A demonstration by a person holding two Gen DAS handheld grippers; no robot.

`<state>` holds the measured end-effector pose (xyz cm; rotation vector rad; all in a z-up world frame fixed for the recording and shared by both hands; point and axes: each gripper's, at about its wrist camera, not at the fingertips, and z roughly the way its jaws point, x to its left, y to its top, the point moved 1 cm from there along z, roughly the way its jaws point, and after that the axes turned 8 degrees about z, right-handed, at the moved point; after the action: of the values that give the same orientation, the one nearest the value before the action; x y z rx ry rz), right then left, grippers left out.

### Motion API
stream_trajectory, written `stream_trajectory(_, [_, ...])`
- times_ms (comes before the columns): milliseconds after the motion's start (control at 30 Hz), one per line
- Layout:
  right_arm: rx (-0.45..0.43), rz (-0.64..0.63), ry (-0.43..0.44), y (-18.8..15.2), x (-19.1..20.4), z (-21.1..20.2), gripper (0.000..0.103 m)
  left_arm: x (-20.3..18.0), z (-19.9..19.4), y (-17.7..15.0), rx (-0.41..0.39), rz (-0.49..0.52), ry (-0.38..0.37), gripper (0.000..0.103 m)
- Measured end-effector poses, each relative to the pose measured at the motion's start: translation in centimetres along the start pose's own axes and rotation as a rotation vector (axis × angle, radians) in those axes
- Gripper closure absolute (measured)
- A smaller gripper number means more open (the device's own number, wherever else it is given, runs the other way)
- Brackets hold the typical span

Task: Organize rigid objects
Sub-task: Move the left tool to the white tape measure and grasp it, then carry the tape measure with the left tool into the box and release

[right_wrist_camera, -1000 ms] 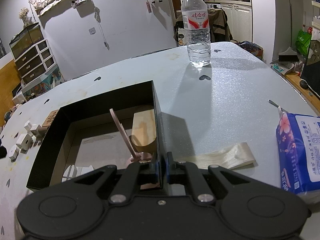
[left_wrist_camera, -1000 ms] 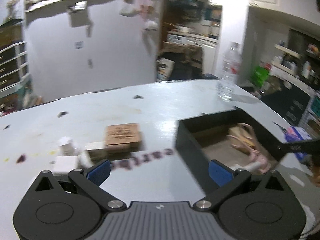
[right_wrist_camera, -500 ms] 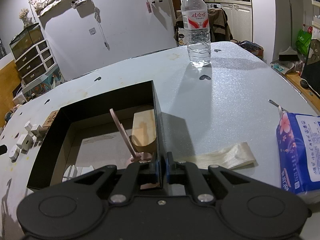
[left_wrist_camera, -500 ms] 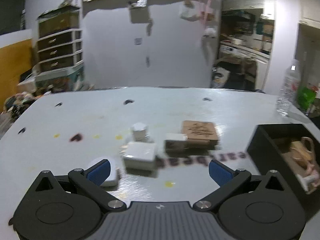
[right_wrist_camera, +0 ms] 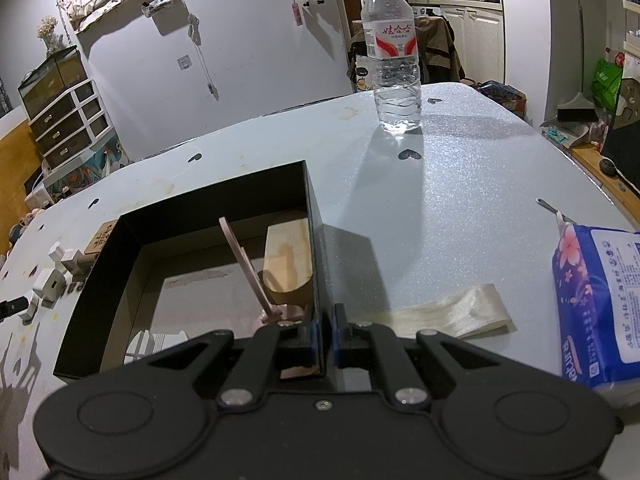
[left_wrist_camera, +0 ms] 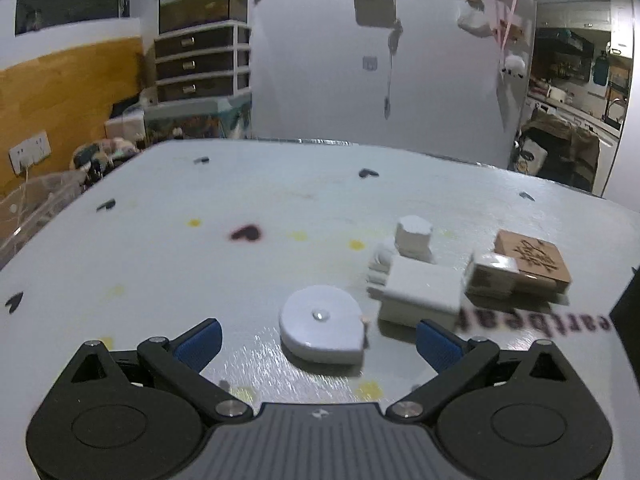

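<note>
My left gripper [left_wrist_camera: 318,334] is open, with a white teardrop-shaped tape measure [left_wrist_camera: 322,330] on the table between its blue pads. Behind it lie a white block [left_wrist_camera: 420,294], a small white cube [left_wrist_camera: 414,236], a white-topped small box [left_wrist_camera: 494,276] and a brown wooden block [left_wrist_camera: 532,262]. My right gripper [right_wrist_camera: 325,330] is shut on the right wall of the black box [right_wrist_camera: 314,216]. Inside the box are a pink stand [right_wrist_camera: 246,262], a wooden piece [right_wrist_camera: 288,256] and a white item [right_wrist_camera: 154,342].
A water bottle [right_wrist_camera: 394,60] stands at the far side of the table. A tissue pack [right_wrist_camera: 596,308] lies at the right edge and a cream ribbon strip [right_wrist_camera: 452,312] lies right of the box. The loose white pieces [right_wrist_camera: 48,284] lie left of the box.
My left gripper has swung left, away from the black box, and now frames the white tape measure. My right gripper has stayed shut on the box wall.
</note>
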<state>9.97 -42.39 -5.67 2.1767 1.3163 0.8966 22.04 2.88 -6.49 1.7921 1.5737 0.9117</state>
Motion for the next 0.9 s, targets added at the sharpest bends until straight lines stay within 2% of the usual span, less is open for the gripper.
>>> stream_trajectory(167, [0.000, 0.001, 0.000, 0.0, 0.0, 0.0, 0.096, -0.2, 1.6, -0.3, 0.002, 0.041, 0.002, 0.021])
stream_trajectory(267, [0.000, 0.000, 0.000, 0.0, 0.0, 0.0, 0.096, -0.4, 2.4, -0.5, 0.016, 0.040, -0.008, 0.023])
stream_trajectory(333, [0.000, 0.001, 0.000, 0.0, 0.0, 0.0, 0.096, -0.4, 2.4, -0.6, -0.004, 0.032, -0.002, 0.031])
stream_trajectory(400, [0.000, 0.001, 0.000, 0.0, 0.0, 0.0, 0.096, -0.4, 2.4, -0.5, -0.014, 0.027, -0.001, 0.046])
stream_trajectory(800, [0.000, 0.000, 0.000, 0.0, 0.0, 0.0, 0.096, -0.8, 1.0, -1.5, -0.020, 0.019, -0.019, 0.047])
stream_trajectory(900, [0.001, 0.001, 0.000, 0.0, 0.0, 0.0, 0.096, -1.5, -0.2, -2.2, -0.033, -0.006, -0.059, 0.047])
